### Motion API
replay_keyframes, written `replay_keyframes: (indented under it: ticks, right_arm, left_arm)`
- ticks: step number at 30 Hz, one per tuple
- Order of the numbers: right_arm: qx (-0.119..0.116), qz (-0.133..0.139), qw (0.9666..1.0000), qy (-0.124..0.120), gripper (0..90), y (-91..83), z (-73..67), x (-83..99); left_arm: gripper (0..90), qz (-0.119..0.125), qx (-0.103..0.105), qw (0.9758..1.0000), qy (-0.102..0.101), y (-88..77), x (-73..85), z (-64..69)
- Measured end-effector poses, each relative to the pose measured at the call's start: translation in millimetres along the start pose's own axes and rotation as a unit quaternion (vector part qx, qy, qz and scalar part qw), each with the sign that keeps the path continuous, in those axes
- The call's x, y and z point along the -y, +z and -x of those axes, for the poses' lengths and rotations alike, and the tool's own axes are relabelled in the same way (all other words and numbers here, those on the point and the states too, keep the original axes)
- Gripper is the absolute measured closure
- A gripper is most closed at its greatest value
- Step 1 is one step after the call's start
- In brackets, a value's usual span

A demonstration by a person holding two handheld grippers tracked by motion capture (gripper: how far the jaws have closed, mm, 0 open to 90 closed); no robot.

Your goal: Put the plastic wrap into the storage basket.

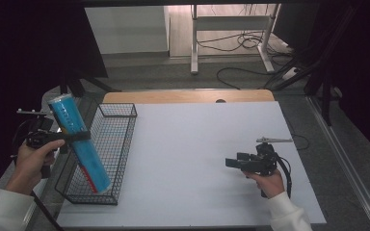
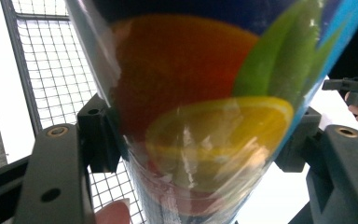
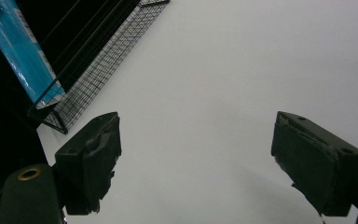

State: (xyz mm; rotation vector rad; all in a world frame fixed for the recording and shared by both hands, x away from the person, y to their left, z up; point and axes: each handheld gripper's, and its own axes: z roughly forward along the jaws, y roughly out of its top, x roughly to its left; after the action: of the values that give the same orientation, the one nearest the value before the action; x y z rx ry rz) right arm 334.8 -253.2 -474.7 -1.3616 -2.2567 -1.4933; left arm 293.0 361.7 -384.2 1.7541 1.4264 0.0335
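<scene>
A long blue tube-shaped packet (image 1: 79, 142) with fruit pictures (image 2: 200, 107) leans tilted, its lower end inside the black wire basket (image 1: 120, 144) at the table's left. My left gripper (image 1: 70, 138) is shut on the packet's middle, both jaws pressing its sides. My right gripper (image 1: 231, 162) hovers over the white table (image 1: 197, 144) at the right, open with nothing between its jaws (image 3: 196, 158). The packet (image 3: 21, 51) and basket (image 3: 98, 65) appear far off in the right gripper view.
The basket stands along the table's left edge. A wooden strip (image 1: 188, 96) runs along the table's far edge. Beyond it are a desk frame (image 1: 231, 24) and cables (image 1: 243, 43) on the floor.
</scene>
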Motion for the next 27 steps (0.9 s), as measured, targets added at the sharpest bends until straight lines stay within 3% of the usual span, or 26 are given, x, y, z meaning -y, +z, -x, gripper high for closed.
replay_keyframes:
  ticks: [5, 10, 14, 20, 27]
  right_arm:
    - [0.0, -0.001, 1.0, -0.001, 15.8, 0.9, -0.4, 0.2]
    - [0.001, -0.002, 1.0, 0.0, 15.8, 1.5, -0.2, 0.2]
    - [0.002, -0.003, 1.0, 0.001, 15.8, 1.6, 0.9, 0.2]
    - [0.004, 0.001, 1.0, 0.0, 15.8, 0.5, 0.6, 0.2]
    - [0.005, 0.002, 1.0, -0.001, 15.8, -1.0, 1.6, 0.2]
  left_arm:
    - [32.1, -0.024, -0.011, 0.9996, 0.006, 7.5, -0.2, -0.5]
    - [32.1, -0.051, -0.026, 0.9983, 0.008, 28.0, -1.0, -3.5]
    - [32.0, -0.052, -0.024, 0.9984, 0.0, 38.4, -6.8, -5.2]
    - [31.9, -0.056, -0.039, 0.9976, -0.015, 58.5, -16.5, -6.8]
    - [31.8, -0.068, -0.054, 0.9952, -0.046, 89.6, -24.1, -15.4]
